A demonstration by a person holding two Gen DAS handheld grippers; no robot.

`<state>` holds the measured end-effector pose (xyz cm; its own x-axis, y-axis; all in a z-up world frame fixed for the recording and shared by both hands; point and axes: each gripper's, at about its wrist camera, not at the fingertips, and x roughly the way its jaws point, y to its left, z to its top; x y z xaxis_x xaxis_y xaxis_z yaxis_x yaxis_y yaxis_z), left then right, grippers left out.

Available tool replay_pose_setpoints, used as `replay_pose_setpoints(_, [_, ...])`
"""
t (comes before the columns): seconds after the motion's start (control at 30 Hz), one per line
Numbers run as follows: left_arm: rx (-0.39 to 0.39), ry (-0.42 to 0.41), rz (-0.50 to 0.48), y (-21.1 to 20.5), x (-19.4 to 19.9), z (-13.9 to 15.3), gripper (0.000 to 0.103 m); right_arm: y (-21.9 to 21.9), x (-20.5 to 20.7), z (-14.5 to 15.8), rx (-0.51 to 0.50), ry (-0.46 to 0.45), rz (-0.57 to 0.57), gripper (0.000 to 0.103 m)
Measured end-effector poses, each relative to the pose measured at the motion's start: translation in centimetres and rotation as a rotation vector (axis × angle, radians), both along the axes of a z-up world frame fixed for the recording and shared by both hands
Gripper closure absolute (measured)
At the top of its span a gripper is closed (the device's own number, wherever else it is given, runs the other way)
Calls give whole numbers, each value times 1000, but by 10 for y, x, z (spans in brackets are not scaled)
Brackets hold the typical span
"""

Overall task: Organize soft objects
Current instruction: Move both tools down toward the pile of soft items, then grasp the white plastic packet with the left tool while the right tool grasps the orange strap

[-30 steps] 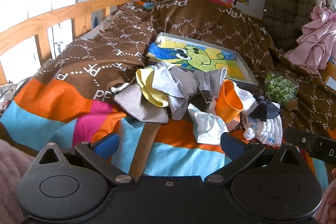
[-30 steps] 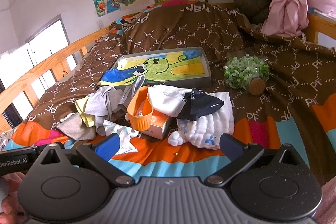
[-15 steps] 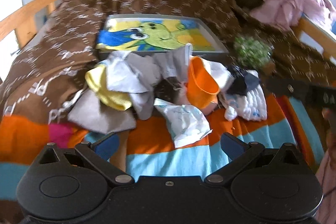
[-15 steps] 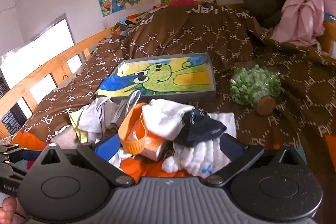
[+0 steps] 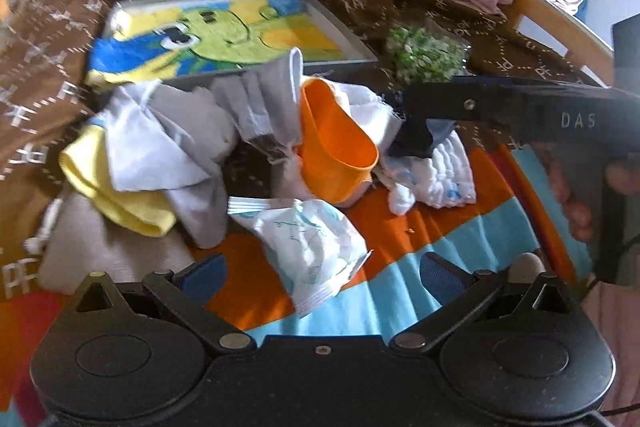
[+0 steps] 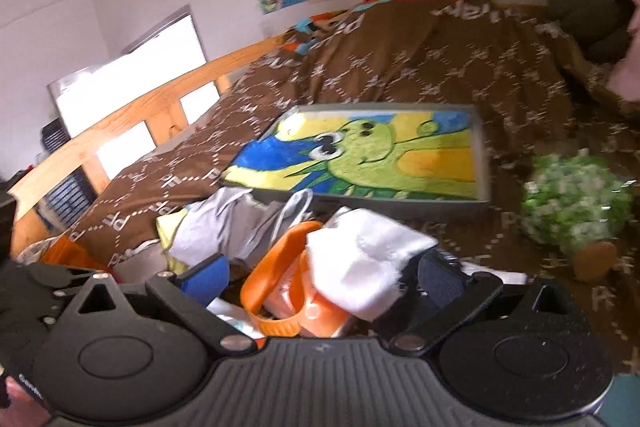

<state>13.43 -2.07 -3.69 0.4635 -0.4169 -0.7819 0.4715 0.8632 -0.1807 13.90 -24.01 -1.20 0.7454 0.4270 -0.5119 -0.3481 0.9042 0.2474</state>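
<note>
Both jaws stand wide apart, each gripper holding nothing. From the left wrist view, the left gripper (image 5: 322,273) hovers low over the bed (image 5: 460,251), whose cover is striped orange and light blue up close and brown with white lettering farther back. A crumpled white plastic packet (image 5: 308,247) lies between its blue pads. Beyond it sits the pile of soft things: a folded yellow cloth (image 5: 120,191), limp grey cloths (image 5: 176,143), a smooth orange cup (image 5: 332,147) tipped on its side, and a ribbed white cloth (image 5: 444,179) with a dark cloth (image 5: 416,143) lying on it. The right gripper's black body reaches in from the right, its tip just above the dark cloth. Behind the pile lies a flat grey tray (image 5: 340,31) with a green cartoon picture, and a round jar (image 5: 424,51) of green bits.

From the right wrist view, the right gripper (image 6: 322,277) is down in the pile. The orange cup (image 6: 276,275) and a fluffy white cloth (image 6: 360,263) sit between its pads, touching neither clearly. The grey cloths (image 6: 228,227) bunch to the left. The tray (image 6: 482,167) and the cork-stoppered jar (image 6: 576,207) lie beyond, blurred.
</note>
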Motion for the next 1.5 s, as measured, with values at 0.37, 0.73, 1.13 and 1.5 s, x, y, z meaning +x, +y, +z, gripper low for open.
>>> replay_pose_setpoints(0.37, [-47,89,18,5,24,-18,13,10,22,-19,51,113,102,8])
replay_pose_setpoints(0.73, [-174,198,108,21,34,-30,53,15,23,-23,48,119,144,21])
replay_pose_setpoints(1.13, [-227,253,174,26,40,-41,61,37,16,-26,-41,86,197,36])
replay_pose_setpoints(1.5, [-204,240,174,22,41,-46,66,50,27,-37,-95,94,154,53])
